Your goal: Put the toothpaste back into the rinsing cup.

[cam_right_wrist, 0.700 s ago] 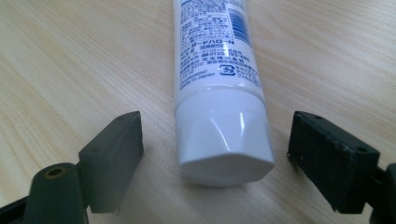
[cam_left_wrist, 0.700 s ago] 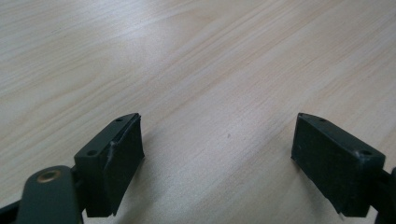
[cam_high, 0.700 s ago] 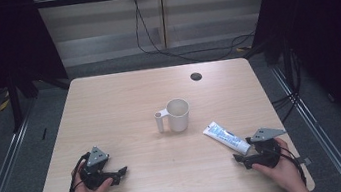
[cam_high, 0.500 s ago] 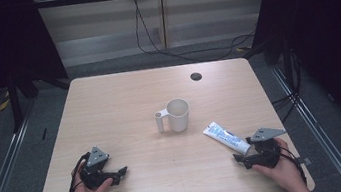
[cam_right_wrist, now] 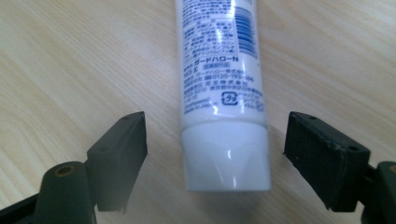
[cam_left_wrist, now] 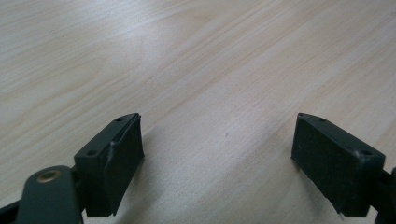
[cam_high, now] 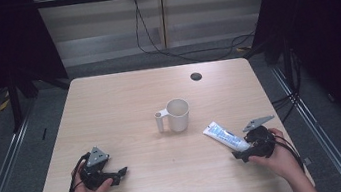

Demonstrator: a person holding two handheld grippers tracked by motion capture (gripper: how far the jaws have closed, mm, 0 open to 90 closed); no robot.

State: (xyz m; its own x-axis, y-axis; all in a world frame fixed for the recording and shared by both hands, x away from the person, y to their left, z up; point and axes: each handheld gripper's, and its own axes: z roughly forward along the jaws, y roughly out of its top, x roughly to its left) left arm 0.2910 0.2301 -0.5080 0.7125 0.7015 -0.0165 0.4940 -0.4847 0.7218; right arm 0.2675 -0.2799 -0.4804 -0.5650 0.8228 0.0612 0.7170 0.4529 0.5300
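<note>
The table [cam_high: 124, 102] is pale wood with a fine straight grain and one small dark round spot [cam_high: 196, 76]. The mug [cam_high: 178, 115] is plain cream-white. The tube [cam_right_wrist: 219, 70] is white with a white cap, blue print and a blue block of stripes. Both grippers [cam_high: 105, 175] [cam_high: 247, 150] are black, each topped by a grey plate; their jaws are matt black.
</note>
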